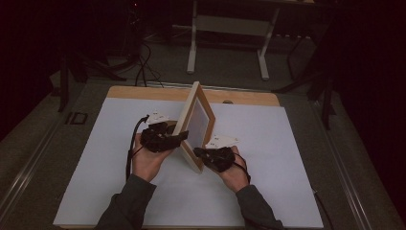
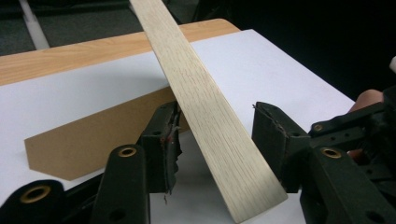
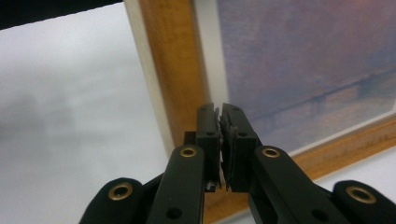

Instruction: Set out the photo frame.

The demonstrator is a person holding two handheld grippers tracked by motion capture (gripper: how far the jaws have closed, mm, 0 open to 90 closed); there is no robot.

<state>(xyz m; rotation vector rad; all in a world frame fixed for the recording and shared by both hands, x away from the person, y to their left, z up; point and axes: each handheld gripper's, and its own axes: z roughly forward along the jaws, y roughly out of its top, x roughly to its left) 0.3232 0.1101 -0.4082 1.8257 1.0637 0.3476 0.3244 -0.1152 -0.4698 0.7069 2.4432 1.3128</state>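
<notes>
A light wooden picture frame [image 1: 191, 103] stands on its edge on the white sheet [image 1: 282, 143], its picture side turned to the right. From the left my left gripper [image 1: 181, 137] reaches its near end. In the left gripper view the frame's pale edge [image 2: 196, 84] runs between the left gripper's [image 2: 217, 135] jaws: the left pad is at the wood, the right pad stands apart from it, so it is open. My right gripper [image 1: 197, 152] is at the frame's near lower corner. In the right gripper view its [image 3: 220, 116] jaws are shut together, tips against the frame's front [image 3: 173, 70].
A brown board piece [image 2: 93, 135] lies low on the sheet behind the frame. The table's wooden strip [image 1: 249, 97] runs along the far edge. Beyond it stand white desk legs [image 1: 191, 52] and floor cables [image 1: 141, 72]. Dark floor surrounds the table.
</notes>
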